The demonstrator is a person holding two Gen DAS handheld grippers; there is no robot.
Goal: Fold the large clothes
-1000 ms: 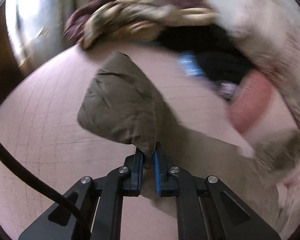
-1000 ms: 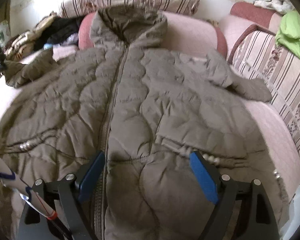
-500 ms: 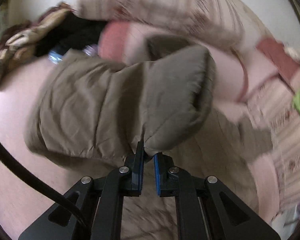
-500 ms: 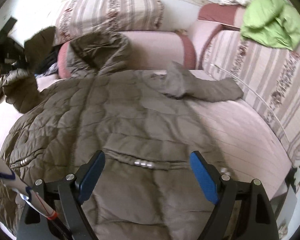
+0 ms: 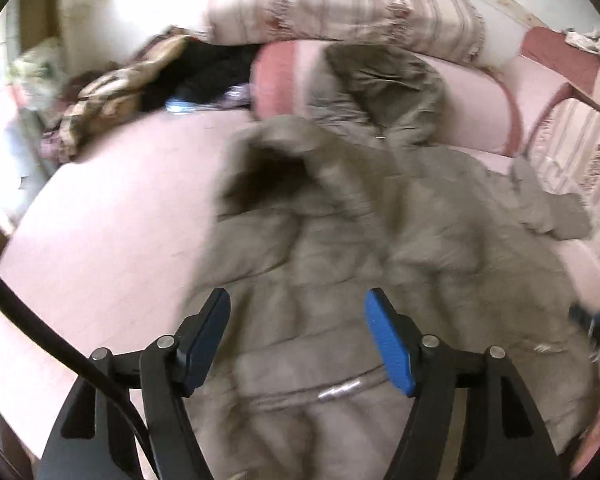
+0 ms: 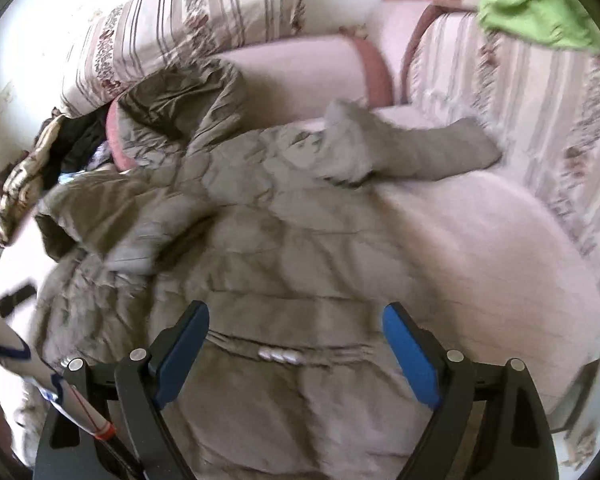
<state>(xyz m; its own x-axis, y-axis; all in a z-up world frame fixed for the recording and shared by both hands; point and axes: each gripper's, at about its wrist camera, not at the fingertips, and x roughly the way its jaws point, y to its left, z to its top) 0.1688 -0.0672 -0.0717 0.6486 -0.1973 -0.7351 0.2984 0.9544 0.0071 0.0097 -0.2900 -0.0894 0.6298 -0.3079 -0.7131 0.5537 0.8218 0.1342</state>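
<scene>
A large olive-brown quilted hooded jacket (image 5: pixel 380 248) lies front-up on a pink sofa bed (image 5: pixel 112 208); it also shows in the right wrist view (image 6: pixel 284 248). Its left sleeve (image 5: pixel 284 176) is folded in over the chest, also seen in the right wrist view (image 6: pixel 112 216). The other sleeve (image 6: pixel 412 152) stretches out to the right. The hood (image 6: pixel 180 100) rests on a bolster. My left gripper (image 5: pixel 298 340) is open and empty above the jacket's lower part. My right gripper (image 6: pixel 296 356) is open and empty above the hem.
A pink bolster (image 6: pixel 312 72) and striped cushions (image 6: pixel 188 28) line the back. A striped sofa arm (image 6: pixel 532 120) stands at the right with a green garment (image 6: pixel 536 4) on top. A heap of dark and patterned clothes (image 5: pixel 140 80) lies at the back left.
My left gripper carried the left sleeve over onto the jacket's chest, then opened and let it go. My right gripper stayed open and shifted toward the right side.
</scene>
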